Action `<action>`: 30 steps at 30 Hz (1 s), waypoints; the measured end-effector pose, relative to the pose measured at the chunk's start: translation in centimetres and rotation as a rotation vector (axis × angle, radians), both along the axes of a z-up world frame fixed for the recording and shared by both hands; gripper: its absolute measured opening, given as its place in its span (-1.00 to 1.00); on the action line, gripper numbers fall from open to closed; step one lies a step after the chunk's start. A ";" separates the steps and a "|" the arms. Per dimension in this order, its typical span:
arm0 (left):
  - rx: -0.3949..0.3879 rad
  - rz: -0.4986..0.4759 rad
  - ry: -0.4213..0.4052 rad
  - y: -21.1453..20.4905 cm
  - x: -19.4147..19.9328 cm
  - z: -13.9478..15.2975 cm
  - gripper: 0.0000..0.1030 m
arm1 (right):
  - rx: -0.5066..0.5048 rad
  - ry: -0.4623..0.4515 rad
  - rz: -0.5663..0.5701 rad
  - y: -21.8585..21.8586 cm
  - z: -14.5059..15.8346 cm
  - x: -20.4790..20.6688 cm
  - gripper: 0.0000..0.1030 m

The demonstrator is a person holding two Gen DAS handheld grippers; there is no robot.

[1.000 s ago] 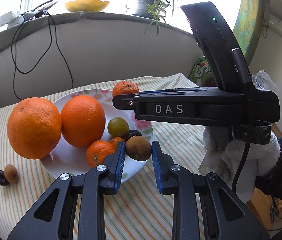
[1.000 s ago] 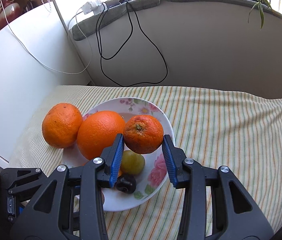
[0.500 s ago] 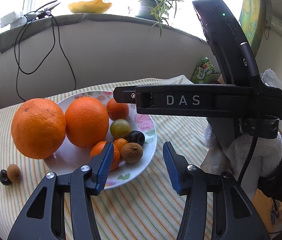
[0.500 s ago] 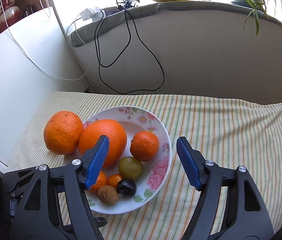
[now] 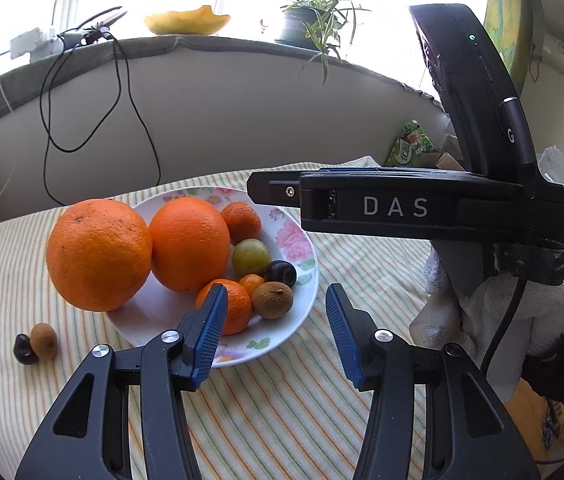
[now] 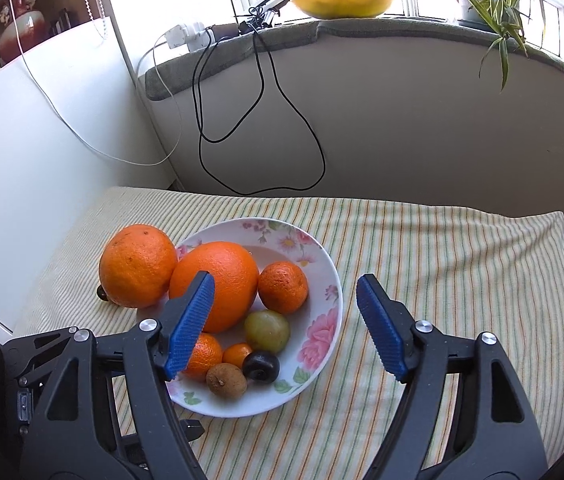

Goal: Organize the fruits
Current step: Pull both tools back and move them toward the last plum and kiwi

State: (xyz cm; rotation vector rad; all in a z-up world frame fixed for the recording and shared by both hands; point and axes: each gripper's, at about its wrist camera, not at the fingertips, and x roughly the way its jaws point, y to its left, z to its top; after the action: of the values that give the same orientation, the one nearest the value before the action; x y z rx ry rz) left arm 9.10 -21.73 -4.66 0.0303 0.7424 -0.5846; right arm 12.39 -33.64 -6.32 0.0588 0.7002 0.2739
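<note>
Both my left gripper (image 5: 276,328) and right gripper (image 6: 283,326) have just been opening, empty now, hovering over the plate (image 6: 331,280) so the fruits settle together.

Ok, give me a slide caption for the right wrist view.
Open right tool above a floral plate of mixed fruit, one large orange beside it on the striped cloth.
</note>
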 end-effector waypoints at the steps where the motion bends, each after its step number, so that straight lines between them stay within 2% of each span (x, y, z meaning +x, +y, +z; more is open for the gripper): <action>1: 0.001 0.001 -0.003 0.1 -0.2 0.1 -0.03 | -0.001 -0.003 -0.001 0.1 0.1 -0.1 0.48; 15: 0.003 0.049 -0.033 3.2 -0.9 1.1 -0.03 | -0.038 -0.082 -0.011 2.1 1.7 -2.6 0.48; 30: 0.036 0.150 -0.028 9.4 -1.7 0.5 -0.03 | -0.049 -0.096 0.115 6.9 2.2 -5.5 0.48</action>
State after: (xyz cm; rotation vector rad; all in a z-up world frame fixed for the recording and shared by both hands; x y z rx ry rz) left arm 7.40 -12.31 -4.17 0.0160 0.7214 -0.4273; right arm 6.93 -26.71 -4.09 -0.0412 0.6153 0.3673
